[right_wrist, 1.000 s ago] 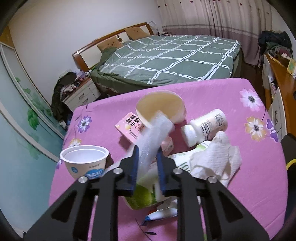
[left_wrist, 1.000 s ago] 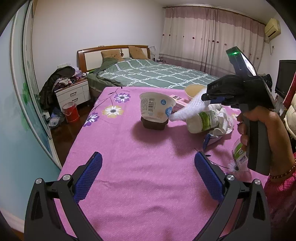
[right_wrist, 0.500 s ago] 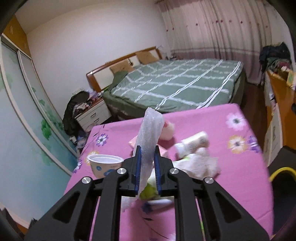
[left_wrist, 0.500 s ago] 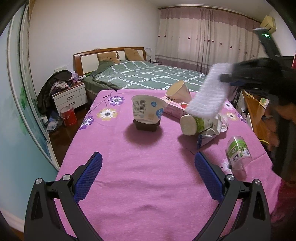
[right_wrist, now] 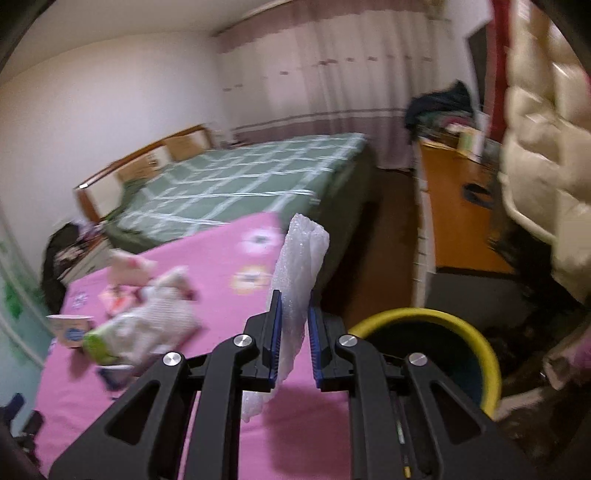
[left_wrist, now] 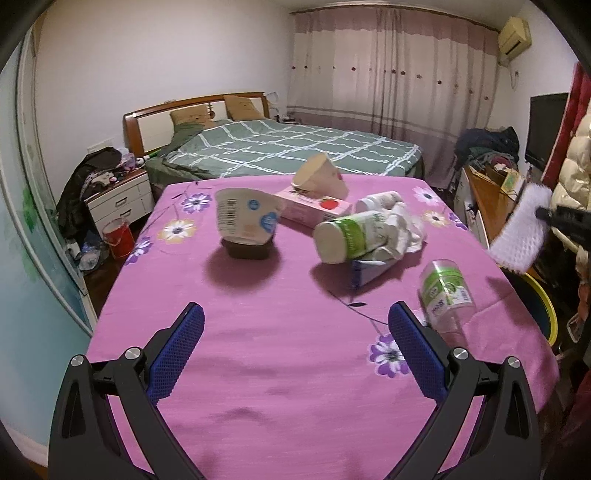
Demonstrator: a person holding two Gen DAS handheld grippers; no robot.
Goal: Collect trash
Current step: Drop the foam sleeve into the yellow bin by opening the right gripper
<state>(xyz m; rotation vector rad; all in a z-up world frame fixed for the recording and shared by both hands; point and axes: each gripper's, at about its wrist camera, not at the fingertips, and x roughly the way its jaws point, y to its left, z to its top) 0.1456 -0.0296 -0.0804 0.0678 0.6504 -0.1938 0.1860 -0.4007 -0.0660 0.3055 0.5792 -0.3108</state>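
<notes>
Left wrist view: the left gripper point(left_wrist: 295, 354) hung with jaws apart over the pink tablecloth point(left_wrist: 258, 350), trash clustered at 12 o'clock. Right wrist view: the right gripper point(right_wrist: 293, 332) clamped the bubble-wrap strip point(right_wrist: 301, 266); the yellow-rimmed bin point(right_wrist: 424, 317) lay at 4 o'clock, so releasing squarely over its mouth would serve best.

**Bedroom under warm indoor light**

Plain white walls point(left_wrist: 147, 55). Green checked bed point(left_wrist: 288, 151) against a wooden headboard point(left_wrist: 192, 107), two tan pillows propped up. Pink curtains point(left_wrist: 388, 74) drawn across the far wall, air conditioner point(left_wrist: 514, 29) mounted high right. White nightstand point(left_wrist: 122, 197) left, heaped with clothes. Dark wood floor point(right_wrist: 391, 199). Orange desk point(right_wrist: 465, 206) along the right.
</notes>
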